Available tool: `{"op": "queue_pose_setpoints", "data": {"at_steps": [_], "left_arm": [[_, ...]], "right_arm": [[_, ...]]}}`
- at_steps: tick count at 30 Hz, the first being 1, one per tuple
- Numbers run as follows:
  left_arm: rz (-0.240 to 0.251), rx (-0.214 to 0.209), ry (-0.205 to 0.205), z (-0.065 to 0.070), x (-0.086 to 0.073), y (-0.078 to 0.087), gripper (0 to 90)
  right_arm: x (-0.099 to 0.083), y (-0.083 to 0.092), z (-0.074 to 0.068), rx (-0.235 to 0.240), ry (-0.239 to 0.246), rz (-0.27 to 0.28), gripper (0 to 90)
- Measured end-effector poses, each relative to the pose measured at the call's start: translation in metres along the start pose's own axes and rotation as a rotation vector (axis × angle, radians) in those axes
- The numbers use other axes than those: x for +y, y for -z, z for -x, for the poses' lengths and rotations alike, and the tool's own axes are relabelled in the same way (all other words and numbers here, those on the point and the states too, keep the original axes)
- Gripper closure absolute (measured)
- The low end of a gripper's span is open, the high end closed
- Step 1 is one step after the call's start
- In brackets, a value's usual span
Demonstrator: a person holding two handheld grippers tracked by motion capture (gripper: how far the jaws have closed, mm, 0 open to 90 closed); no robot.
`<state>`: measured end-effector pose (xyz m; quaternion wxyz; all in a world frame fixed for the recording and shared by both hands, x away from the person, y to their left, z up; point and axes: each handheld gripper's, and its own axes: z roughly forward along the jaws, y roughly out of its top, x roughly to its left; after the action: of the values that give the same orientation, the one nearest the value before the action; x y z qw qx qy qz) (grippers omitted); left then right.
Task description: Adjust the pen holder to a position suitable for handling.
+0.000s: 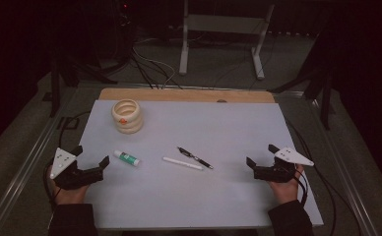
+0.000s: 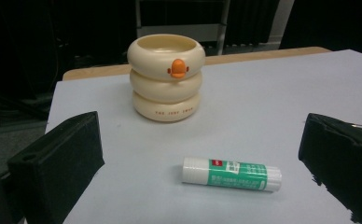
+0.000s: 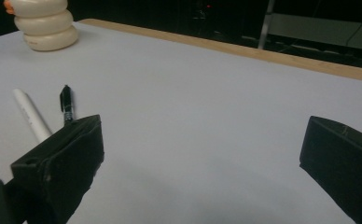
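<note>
Nothing is picked up yet: both tools rest at the near edge of the white table (image 1: 218,128), so the whole job appears still ahead. Left gripper (image 1: 91,156) has its jaws wide apart with nothing between them; the glue stick (image 2: 232,173) lies flat just ahead of it, at about 3 o'clock from it in the high view. Right gripper (image 1: 262,154) is likewise spread and empty. The white pen (image 1: 182,163) and black pen (image 1: 195,158) lie side by side near table centre, at about 9 o'clock from the right gripper. The cream ringed holder (image 1: 127,116) stands upright at 12 o'clock from the glue stick, likely the destination. The path to it looks open; the two pens lie close together, which could complicate a clean single grasp.
</note>
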<state>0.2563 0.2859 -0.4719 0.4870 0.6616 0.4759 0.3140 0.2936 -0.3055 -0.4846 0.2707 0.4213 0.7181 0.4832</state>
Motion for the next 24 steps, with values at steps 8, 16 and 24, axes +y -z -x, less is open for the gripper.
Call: {"op": "queue_pose_setpoints", "data": {"at_steps": [8,16,24], "left_arm": [[-0.001,0.017,0.007,-0.001,-0.001,0.003,0.3],[-0.005,0.026,0.023,-0.004,0.001,0.005,0.3],[-0.023,0.019,0.021,-0.003,0.011,0.004,0.3]], "right_arm": [[0.001,0.003,0.001,-0.01,-0.018,0.013,0.0],[0.0,0.005,0.0,-0.015,-0.008,0.019,0.0],[0.0,0.007,0.002,-0.025,-0.027,0.032,0.0]]}}
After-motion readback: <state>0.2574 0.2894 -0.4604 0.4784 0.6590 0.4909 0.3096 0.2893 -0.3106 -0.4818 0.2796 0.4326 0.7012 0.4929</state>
